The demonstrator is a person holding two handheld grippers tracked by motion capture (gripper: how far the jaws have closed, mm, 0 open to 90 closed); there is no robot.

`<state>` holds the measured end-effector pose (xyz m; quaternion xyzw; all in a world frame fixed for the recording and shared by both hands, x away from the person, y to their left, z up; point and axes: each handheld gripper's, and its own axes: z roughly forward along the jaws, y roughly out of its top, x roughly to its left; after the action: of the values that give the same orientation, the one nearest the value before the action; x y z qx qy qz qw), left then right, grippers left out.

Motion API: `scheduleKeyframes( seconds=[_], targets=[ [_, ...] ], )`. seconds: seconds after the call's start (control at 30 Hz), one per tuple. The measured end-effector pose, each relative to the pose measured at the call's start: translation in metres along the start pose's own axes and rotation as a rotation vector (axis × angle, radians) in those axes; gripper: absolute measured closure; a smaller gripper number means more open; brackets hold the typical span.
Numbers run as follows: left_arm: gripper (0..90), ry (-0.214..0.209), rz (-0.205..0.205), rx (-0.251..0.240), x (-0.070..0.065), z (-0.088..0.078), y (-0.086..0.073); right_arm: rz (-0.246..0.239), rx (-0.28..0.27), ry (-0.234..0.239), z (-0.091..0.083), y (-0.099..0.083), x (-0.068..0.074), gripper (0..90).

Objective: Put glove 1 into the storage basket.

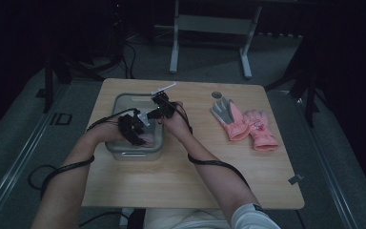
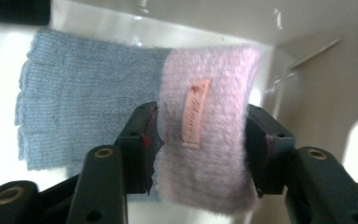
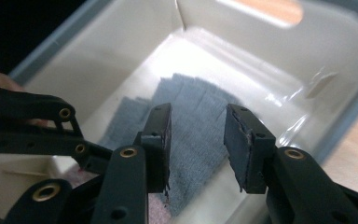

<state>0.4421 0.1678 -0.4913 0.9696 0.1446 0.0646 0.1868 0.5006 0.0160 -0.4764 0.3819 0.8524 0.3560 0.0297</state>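
A knitted glove lies flat on the floor of a pale bin (image 1: pixel 134 154). Its hand is blue-grey (image 2: pixel 84 98) and its fuzzy cuff (image 2: pixel 214 163) is pink with a small label (image 2: pixel 193 114). My left gripper (image 2: pixel 200 112) reaches down into the bin, open wide, with one jaw on each side of the cuff, close against its edges. My right gripper (image 3: pixel 198 109) hovers open over the blue-grey part of the glove (image 3: pixel 186 88) with nothing between its pads. In the high view both grippers, left (image 1: pixel 140 137) and right (image 1: pixel 148 114), sit inside the bin.
A pair of pink and grey work gloves (image 1: pixel 245 125) lies on the wooden table (image 1: pixel 181 181) right of the bin. A round hole (image 1: pixel 217 94) marks the table's far side. The bin's walls (image 3: pixel 135 42) stand close around both grippers.
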Motion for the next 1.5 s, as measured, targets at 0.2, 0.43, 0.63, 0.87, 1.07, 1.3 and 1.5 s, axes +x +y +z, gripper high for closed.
scheduleKeyframes(
  seconds=[0.2,0.43,0.63,0.87,1.07,1.3,1.5],
  targets=[
    [35.7,0.065,-0.082,-0.084,-0.004,-0.028,0.002,0.025,-0.071,0.012,-0.028,0.000,-0.005,60.2],
    [27.2,0.090,-0.154,-0.213,-0.015,-0.051,0.011,-0.005,-0.104,0.026,-0.056,-0.010,-0.006,59.6],
    [27.3,0.075,-0.157,-0.272,-0.032,-0.054,0.026,-0.059,-0.117,0.019,-0.079,-0.023,-0.010,58.9],
    [27.3,0.065,-0.153,-0.308,-0.053,-0.049,0.050,-0.090,-0.129,0.006,-0.105,-0.041,-0.022,57.0],
    [27.3,0.075,-0.108,-0.319,-0.076,-0.039,0.072,-0.110,-0.143,-0.045,-0.127,-0.056,-0.042,57.2],
    [27.7,0.081,-0.074,-0.308,-0.096,-0.025,0.097,-0.126,-0.165,-0.087,-0.148,-0.073,-0.064,59.0],
    [27.7,0.100,-0.082,-0.313,-0.110,-0.015,0.108,-0.142,-0.175,-0.107,-0.160,-0.086,-0.081,59.2]
  ],
)
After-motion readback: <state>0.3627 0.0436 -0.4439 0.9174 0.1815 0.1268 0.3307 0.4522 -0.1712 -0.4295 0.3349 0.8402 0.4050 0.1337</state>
